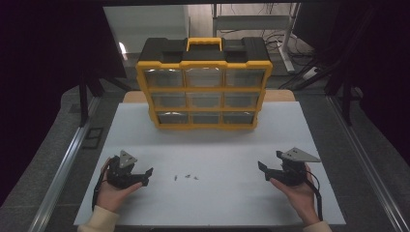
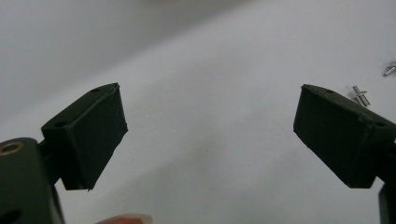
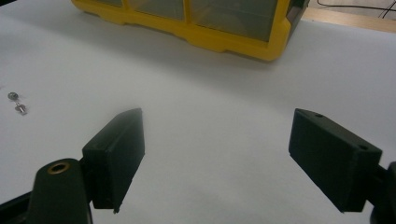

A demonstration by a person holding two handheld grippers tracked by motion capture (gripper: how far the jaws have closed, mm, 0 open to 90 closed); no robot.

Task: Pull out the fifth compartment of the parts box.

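A yellow and black drawer organiser [image 1: 204, 82] with clear drawers stands upright at the back of the white table [image 1: 212, 203]; its lower corner [image 3: 224, 28] appears in the right gripper view. Small metal screws [image 1: 186, 177] lie between the two hands, also seen as screws [image 2: 360, 95] and screws [image 3: 17, 103]. My left gripper [image 1: 145, 177] rests low at the front left, open, nothing between its jaws [image 2: 210, 135]. My right gripper [image 1: 263, 170] sits at the front right, open and empty [image 3: 217, 158].
The white table top ends in a front edge just behind the hands. Grey floor and metal rails [image 1: 63, 169] run along both sides. Cables and a table frame [image 1: 285, 34] lie behind the organiser.
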